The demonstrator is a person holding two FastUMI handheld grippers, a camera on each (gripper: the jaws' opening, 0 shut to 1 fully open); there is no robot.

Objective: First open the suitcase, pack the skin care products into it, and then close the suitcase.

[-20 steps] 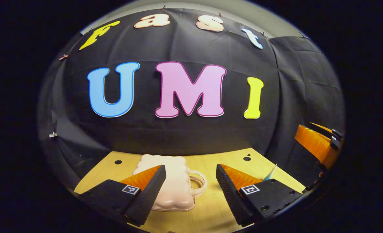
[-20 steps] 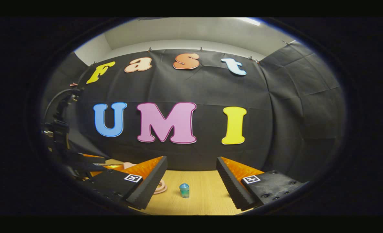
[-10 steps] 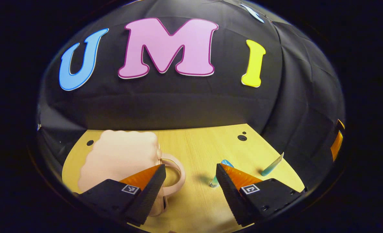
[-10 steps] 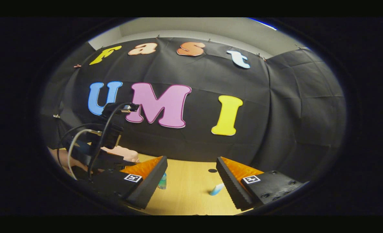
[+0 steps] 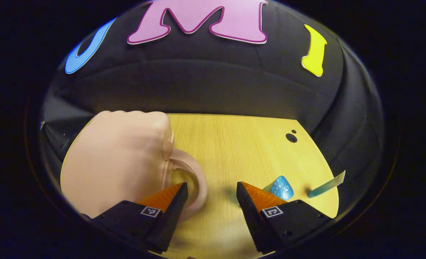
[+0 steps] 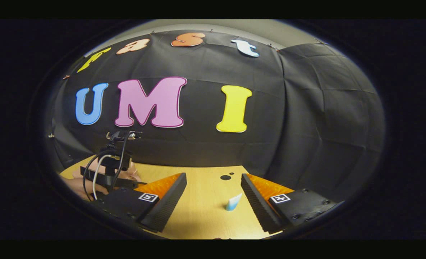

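left gripper (image 5: 212,201): fingers open, nothing held | pink suitcase (image 5: 115,162) handle (image 5: 193,180) just left-ahead, nearest | right gripper (image 6: 213,196): fingers open, well apart

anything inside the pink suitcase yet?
Cannot tell: the pink suitcase lies shut on the wooden table, so its inside is hidden. The blue-capped bottle and teal tube lie outside on the table.

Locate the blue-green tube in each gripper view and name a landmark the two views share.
Left gripper view: the tube lies at lower right on the table, right of the blue bottle, beyond the left gripper.
Right gripper view: the tube stands low at centre, between the right gripper fingers.
Shared landmark: the dark hole in the tabletop, beyond the tube.
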